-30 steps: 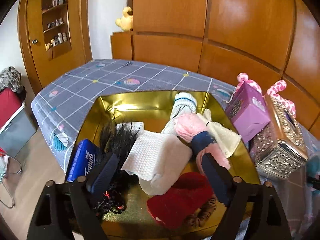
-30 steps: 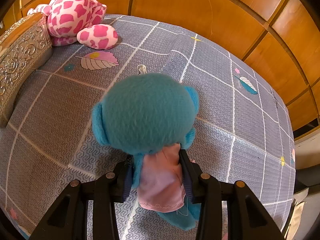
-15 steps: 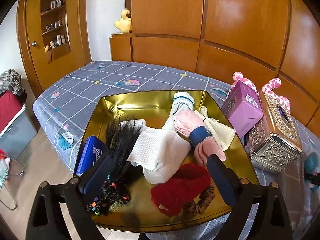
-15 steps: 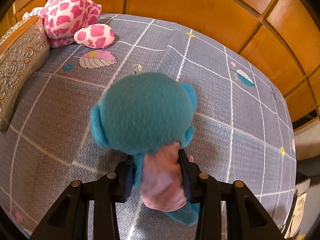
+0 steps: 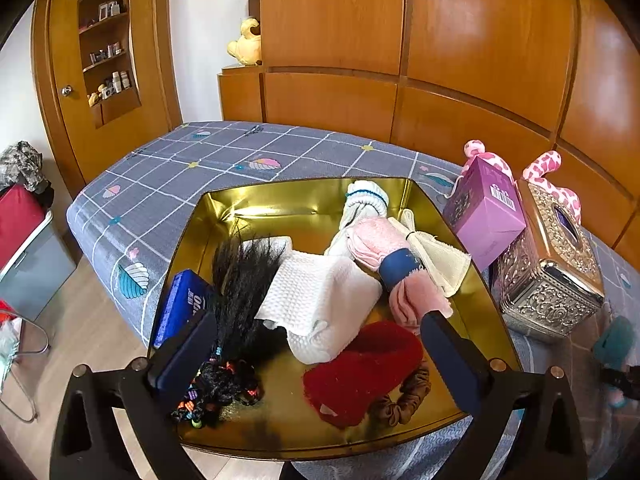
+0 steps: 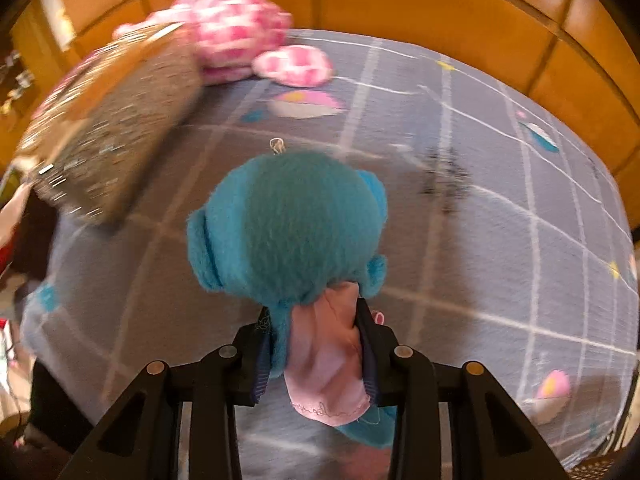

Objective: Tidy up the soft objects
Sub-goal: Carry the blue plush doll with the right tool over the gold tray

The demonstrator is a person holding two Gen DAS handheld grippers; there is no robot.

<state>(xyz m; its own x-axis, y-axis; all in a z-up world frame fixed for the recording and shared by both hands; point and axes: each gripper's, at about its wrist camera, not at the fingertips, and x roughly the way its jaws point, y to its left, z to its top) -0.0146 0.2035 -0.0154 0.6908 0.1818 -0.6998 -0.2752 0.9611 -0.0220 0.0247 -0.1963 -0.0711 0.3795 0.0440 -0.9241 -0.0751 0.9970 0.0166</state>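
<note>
My right gripper [image 6: 316, 344] is shut on a teal plush toy [image 6: 292, 232] in a pink dress, held above the grey checked bedspread [image 6: 500, 240]; the toy also shows at the right edge of the left wrist view [image 5: 614, 340]. My left gripper [image 5: 320, 360] is open and empty above the near end of a gold tray [image 5: 488, 300]. The tray holds a white cloth [image 5: 320, 300], a red fuzzy piece [image 5: 360, 372], a pink and navy sock roll [image 5: 392, 256], a black wig [image 5: 240, 280], a brown scrunchie [image 5: 404, 400] and a blue pack [image 5: 180, 304].
A silver embossed tissue box [image 5: 552, 264] and a purple box [image 5: 484, 212] stand right of the tray. A pink spotted plush [image 6: 240, 28] lies behind the tissue box [image 6: 108, 132]. Wooden wardrobe panels [image 5: 440, 40] back the bed. The floor [image 5: 80, 340] lies left.
My right gripper has lifted the teal toy and swung left, so the tissue box looks nearer and blurred. My left gripper has drawn back a little from the tray.
</note>
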